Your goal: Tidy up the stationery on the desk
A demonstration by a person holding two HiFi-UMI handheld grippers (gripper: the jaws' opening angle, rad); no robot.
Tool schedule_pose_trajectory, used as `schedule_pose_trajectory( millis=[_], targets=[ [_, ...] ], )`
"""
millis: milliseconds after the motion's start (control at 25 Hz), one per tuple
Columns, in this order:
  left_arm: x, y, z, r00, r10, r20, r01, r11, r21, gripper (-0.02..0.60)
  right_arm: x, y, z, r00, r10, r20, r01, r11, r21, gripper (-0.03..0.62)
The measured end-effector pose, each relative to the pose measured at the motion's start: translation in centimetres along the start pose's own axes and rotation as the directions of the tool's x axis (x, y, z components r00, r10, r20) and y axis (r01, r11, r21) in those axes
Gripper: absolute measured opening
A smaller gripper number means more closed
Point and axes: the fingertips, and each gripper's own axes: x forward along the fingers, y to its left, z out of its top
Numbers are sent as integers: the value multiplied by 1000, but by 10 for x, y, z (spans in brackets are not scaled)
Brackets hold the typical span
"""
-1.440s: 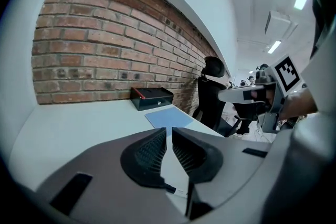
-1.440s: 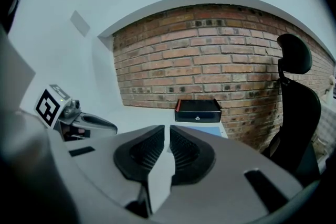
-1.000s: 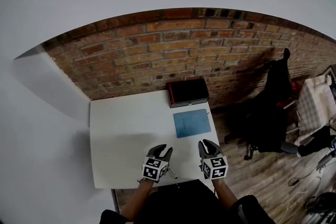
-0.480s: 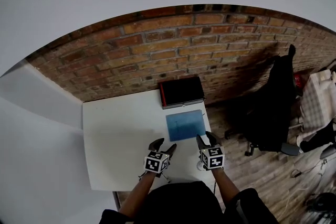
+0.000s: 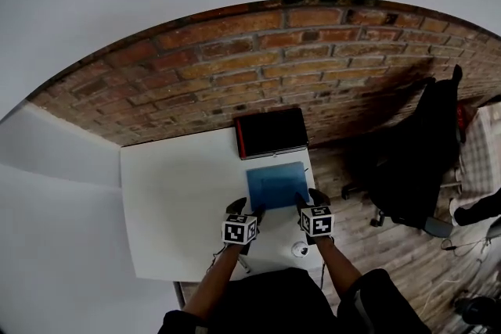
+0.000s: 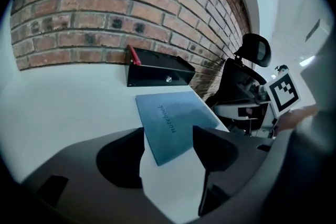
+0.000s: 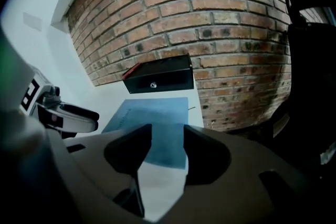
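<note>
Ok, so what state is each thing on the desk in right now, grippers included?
Notebook: closed, lying flat on the desk.
Box: lid shut.
Left gripper: jaws have just been opening, now wide, gripping nothing; the notebook's near corner shows between them.
Right gripper: jaws have just been opening, now wide, gripping nothing; the notebook's near edge shows between them.

A red-brown brick wall (image 5: 258,51) with pale mortar runs behind the white desk (image 5: 172,192), whose far edge stands against it. On the left a plain white wall (image 5: 55,199) meets the bricks in a corner. The floor (image 5: 368,238) to the right of the desk is made of brownish wooden boards. A black office chair (image 5: 411,160) with a headrest stands there, near the bricks. A pale checked cloth (image 5: 479,160) shows at the right edge. The light is even and the shadows are soft.
</note>
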Motion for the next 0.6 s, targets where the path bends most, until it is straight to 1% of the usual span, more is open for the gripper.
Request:
schedule_pose_trajectory(
  millis=[120,200,360,480,600],
  targets=[
    [11,-1,-6,1000,14,-23,-15,999,-49,279,9,-8,-12,999,13,-48,-11,999,50,183],
    [17,-2,-12,999,22,-44,-25,998,-52,281,13,-10,-20,997,32,-73,-27,997,68,183],
    [21,-4,-22,997,18,-73,-22,998,-63,281,13,-12,-33,994,37,-106,-27,995,100,183],
    [23,-3,-24,997,17,-73,-22,998,-65,281,13,-10,-38,994,54,-97,-41,991,127,183],
    [23,-3,-25,997,7,-80,-11,998,-56,281,13,-11,-39,996,46,-75,-35,990,140,183]
  ],
)
